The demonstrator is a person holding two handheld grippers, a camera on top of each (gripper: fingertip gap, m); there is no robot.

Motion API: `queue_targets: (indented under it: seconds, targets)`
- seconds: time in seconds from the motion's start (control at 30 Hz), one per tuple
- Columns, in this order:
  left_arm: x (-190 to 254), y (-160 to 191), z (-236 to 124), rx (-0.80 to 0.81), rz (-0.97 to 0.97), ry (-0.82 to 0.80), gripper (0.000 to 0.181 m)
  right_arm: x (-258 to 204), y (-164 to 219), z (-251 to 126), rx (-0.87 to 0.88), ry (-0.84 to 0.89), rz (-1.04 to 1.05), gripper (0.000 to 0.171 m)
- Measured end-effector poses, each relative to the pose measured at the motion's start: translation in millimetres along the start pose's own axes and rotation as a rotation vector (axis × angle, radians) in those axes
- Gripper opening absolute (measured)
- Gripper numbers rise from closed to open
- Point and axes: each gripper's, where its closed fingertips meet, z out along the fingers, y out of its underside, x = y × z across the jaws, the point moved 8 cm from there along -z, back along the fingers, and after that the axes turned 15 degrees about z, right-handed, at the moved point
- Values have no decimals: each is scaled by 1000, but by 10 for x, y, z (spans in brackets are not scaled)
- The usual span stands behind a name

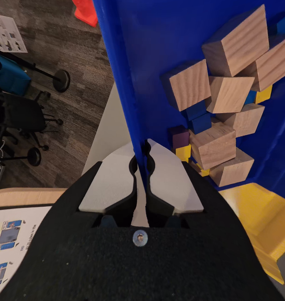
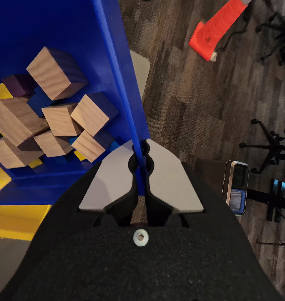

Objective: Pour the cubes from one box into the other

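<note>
Cubes [image 1: 223,97], wooden plus small coloured, piled toward lower lip of blue box [image 1: 138,57], tipped steeply over yellow box [image 1: 255,228]. Left gripper [image 1: 141,156] and right gripper [image 2: 141,156] clamped on opposite side walls. Pour under way; none seen landed yet.

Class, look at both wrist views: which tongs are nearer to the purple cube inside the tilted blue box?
Left. The left tongs grip the blue box wall right beside the purple cube; the right tongs grip the opposite wall, across the cube pile.

Opposed close wrist views, shared blue box [image 1: 146,65]
</note>
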Motion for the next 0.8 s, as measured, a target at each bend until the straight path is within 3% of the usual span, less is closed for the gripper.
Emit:
queue_targets:
  seconds: [0.23, 0.57, 0.8]
  targets:
    - [87, 132, -237, 60, -1, -207, 5, -189, 23, -135, 161, 58, -30, 5]
    - [113, 176, -289, 37, 101, -456, 5, -436, 301, 82, 240, 107, -12, 3]
    - [384, 242, -333, 99, 149, -552, 6, -485, 500, -89, 389, 258, -31, 3]
